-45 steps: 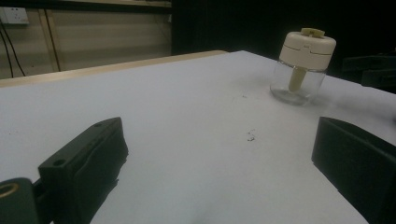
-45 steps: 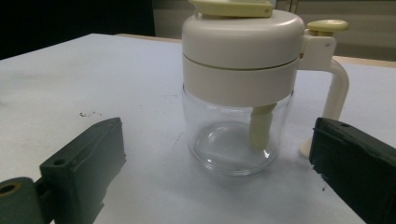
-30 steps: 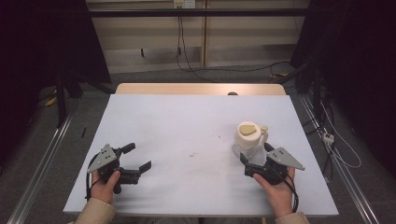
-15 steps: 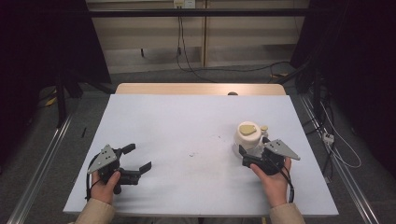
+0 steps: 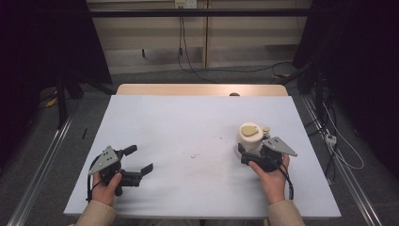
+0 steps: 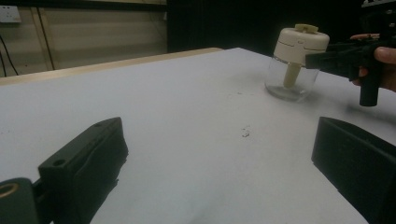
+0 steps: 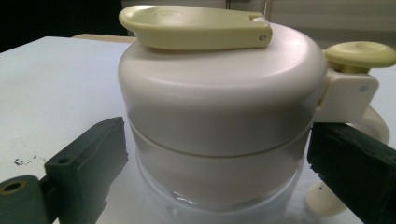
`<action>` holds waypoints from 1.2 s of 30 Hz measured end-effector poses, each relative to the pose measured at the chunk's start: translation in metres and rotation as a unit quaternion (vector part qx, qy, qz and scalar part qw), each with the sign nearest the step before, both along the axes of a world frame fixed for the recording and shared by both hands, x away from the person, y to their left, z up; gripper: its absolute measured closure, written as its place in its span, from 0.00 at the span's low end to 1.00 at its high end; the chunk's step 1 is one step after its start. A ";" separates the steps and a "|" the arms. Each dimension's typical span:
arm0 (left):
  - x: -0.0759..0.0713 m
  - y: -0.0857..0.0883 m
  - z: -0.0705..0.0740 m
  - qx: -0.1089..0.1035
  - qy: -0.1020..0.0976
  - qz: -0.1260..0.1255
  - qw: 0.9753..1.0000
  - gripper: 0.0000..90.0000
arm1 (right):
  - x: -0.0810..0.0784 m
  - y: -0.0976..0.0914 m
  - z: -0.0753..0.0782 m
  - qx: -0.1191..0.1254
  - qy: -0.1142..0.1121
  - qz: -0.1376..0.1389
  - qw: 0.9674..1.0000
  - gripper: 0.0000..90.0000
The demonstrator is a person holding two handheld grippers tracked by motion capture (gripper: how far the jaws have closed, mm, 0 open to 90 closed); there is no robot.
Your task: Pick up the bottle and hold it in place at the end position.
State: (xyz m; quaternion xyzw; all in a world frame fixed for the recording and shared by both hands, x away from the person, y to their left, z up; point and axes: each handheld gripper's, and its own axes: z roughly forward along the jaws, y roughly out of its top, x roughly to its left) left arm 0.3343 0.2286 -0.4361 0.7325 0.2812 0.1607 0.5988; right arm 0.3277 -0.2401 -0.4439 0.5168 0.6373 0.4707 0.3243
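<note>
A small clear glass jar with a cream lid, a pale yellow flip tab and a side handle stands upright on the right of the white table. My right gripper is open just in front of it. In the right gripper view the jar is very close, with one black jaw on each side of its lower body and a narrow gap at each. My left gripper rests open near the front left edge, holding nothing. The left gripper view has the jar far off, with the right gripper beside it.
Small dark specks mark the table's middle. A wooden strip runs along the far edge. Cables lie on the floor beyond, and metal rails flank both sides of the table.
My right gripper has moved forward to the jar, so its jaws now straddle the jar's body. The left gripper and the jar have stayed put.
</note>
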 end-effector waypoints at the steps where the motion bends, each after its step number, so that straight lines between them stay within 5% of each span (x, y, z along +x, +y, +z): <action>1: 0.000 0.000 0.000 -0.002 0.001 0.000 1.000 0.03 | 0.001 0.000 0.000 0.001 0.001 -0.001 1.000 0.05; 36: 0.001 -0.001 -0.001 -0.004 0.005 -0.004 1.000 0.03 | 0.018 0.008 -0.011 0.010 0.007 -0.021 1.000 0.05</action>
